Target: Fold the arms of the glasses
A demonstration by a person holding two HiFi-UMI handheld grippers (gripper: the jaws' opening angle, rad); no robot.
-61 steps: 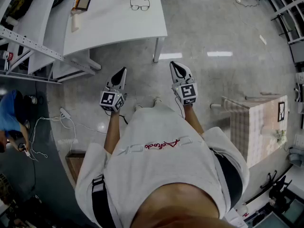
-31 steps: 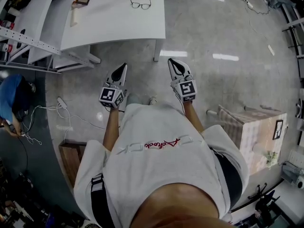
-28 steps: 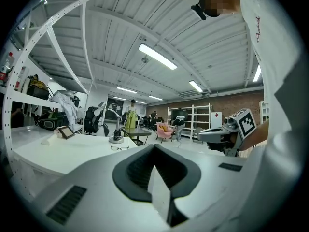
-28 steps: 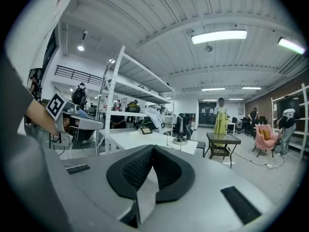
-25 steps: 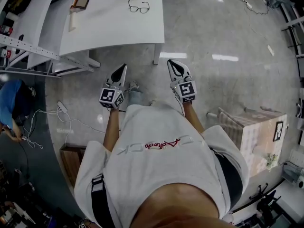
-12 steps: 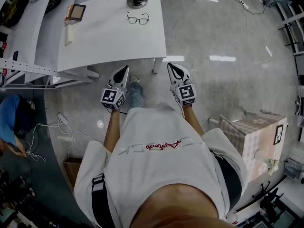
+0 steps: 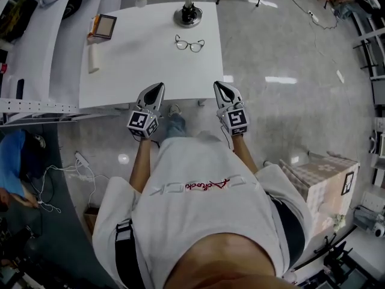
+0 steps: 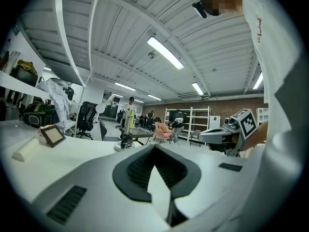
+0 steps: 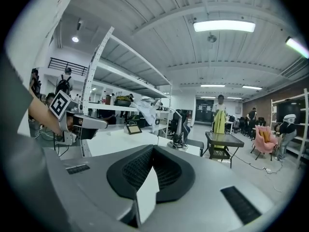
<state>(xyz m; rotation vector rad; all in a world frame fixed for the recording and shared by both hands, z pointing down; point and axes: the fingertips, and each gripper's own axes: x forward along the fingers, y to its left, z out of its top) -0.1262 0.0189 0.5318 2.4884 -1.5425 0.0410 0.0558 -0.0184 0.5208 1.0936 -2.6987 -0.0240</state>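
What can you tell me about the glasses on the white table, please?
The glasses have a thin dark frame with two clear-looking lenses. They lie on the white table, towards its far side, in front of a round dark stand. Nothing touches them but the table. Whether the arms are open is too small to tell.

One pair of glasses, one framed panel, one white roll and one lamp base sit on one white table, and there are two grippers: the left gripper and the right gripper.
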